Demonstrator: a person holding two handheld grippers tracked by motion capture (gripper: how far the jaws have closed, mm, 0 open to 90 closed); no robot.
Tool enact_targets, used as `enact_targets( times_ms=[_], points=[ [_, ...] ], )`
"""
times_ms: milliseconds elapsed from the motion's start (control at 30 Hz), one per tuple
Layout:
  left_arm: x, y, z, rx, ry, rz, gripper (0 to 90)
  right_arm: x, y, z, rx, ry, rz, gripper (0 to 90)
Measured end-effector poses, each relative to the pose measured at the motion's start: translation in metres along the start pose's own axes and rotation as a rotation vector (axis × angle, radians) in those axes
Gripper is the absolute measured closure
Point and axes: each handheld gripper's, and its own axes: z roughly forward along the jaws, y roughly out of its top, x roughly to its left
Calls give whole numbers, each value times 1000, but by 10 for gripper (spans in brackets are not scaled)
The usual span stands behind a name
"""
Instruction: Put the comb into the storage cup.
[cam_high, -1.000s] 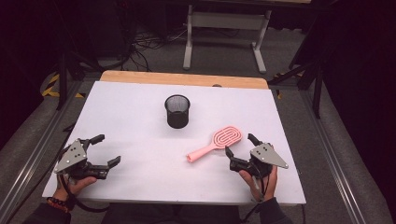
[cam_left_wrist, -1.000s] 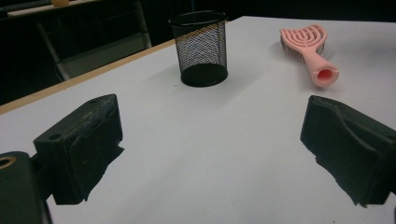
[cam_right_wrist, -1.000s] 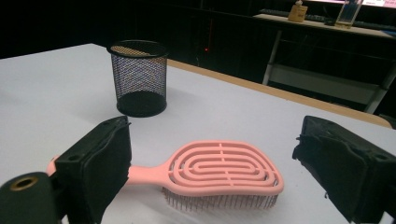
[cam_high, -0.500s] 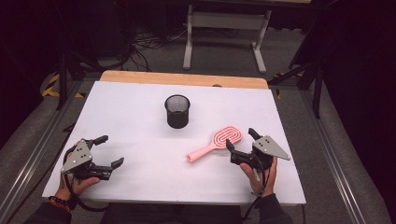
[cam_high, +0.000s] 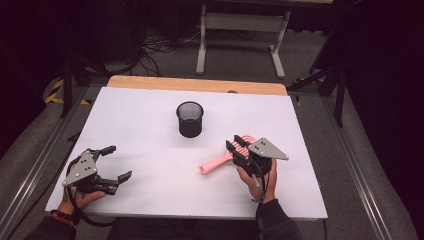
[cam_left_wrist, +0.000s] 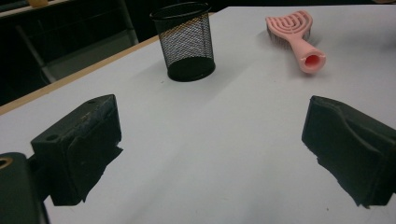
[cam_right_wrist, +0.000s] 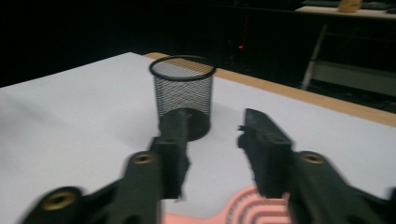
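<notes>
High view: right hand-held gripper (cam_high: 234, 148) over pink brush (cam_high: 220, 162).

Quick count: one white table (cam_high: 150, 125), one black mesh cup (cam_high: 190, 119), one pink hairbrush (cam_high: 220, 162), and two handheld grippers, left (cam_high: 113, 162) and right (cam_high: 233, 148). Background is pretty dark, but looks like one stand (cam_high: 240, 30) back there.
</notes>
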Motion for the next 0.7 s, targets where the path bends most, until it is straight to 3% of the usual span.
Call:
enact_targets(
  times_ms=[167, 267, 367, 433, 700],
  points=[
    [0, 0, -1, -1, -3, 5, 56, 9, -1, 19, 60, 29, -34, 892],
    [0, -1, -1, -2, -8, -2, 55, 16, -3, 32, 104, 77, -60, 898],
    [-1, -1, 0, 4, -11, 4, 54, 19, -4, 39, 124, 88, -69, 898],
    [-2, -1, 1, 5, -20, 4, 52, 24, -7, 51, 170, 113, -84, 898],
    [-3, -2, 2, 17, -24, 12, 59, 32, -13, 64, 231, 159, -93, 899]
  ],
)
